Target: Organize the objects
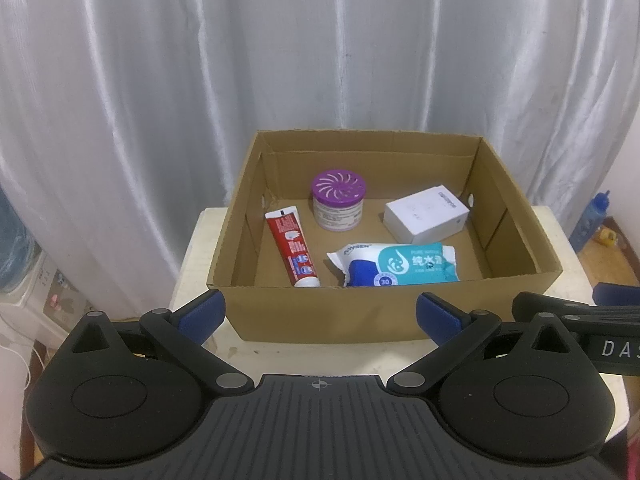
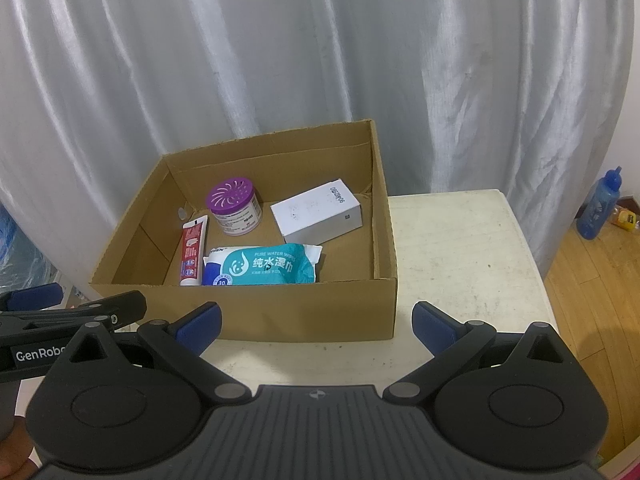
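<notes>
An open cardboard box (image 1: 320, 312) (image 2: 304, 312) stands on a small white table (image 1: 192, 256) (image 2: 460, 248). Inside lie a red toothpaste tube (image 1: 291, 246) (image 2: 193, 250), a purple-lidded round jar (image 1: 339, 200) (image 2: 236, 208), a white carton (image 1: 426, 214) (image 2: 320, 212) and a teal pack of wet wipes (image 1: 400, 266) (image 2: 268, 266). My left gripper (image 1: 320, 316) hovers open before the box's near wall, nothing between its blue pads. My right gripper (image 2: 316, 322) is open too, near the box's front right corner, holding nothing. Each gripper shows at the edge of the other's view.
Grey curtains hang close behind the table. A blue bottle (image 1: 590, 220) (image 2: 598, 204) stands on the wooden floor at the right. White appliances and cables (image 1: 24, 304) sit low on the left. Bare tabletop lies right of the box.
</notes>
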### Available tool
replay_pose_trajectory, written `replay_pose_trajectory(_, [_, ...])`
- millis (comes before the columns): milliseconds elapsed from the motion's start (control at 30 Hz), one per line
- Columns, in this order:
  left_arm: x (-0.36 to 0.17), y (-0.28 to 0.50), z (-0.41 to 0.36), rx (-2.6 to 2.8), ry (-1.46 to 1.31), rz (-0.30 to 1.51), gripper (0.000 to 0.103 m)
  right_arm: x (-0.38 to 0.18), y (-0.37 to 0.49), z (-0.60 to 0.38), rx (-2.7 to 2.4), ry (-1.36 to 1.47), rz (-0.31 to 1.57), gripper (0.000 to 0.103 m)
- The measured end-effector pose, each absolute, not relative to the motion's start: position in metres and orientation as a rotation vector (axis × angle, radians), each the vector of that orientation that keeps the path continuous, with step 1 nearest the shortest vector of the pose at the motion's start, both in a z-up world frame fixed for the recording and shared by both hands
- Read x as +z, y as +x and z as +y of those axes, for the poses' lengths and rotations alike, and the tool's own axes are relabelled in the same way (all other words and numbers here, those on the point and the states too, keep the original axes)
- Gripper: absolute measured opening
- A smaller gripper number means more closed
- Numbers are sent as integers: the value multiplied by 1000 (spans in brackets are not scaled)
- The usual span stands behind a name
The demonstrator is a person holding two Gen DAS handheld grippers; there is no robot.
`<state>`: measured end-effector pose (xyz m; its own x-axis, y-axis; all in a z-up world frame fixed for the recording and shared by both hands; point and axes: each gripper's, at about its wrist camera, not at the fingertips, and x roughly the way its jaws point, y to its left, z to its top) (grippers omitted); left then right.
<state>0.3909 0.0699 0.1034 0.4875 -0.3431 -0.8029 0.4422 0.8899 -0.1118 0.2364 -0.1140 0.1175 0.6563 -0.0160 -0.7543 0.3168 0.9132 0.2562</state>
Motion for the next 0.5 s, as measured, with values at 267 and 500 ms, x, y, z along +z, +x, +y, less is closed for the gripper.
replay_pose_trajectory(267, [103, 391, 70, -479, 114, 949, 102, 118, 236, -114, -195, 384, 837, 103])
replay_pose_trajectory(500, [104, 391, 70, -479, 115, 947, 102, 118, 236, -114, -196, 384, 836, 103])
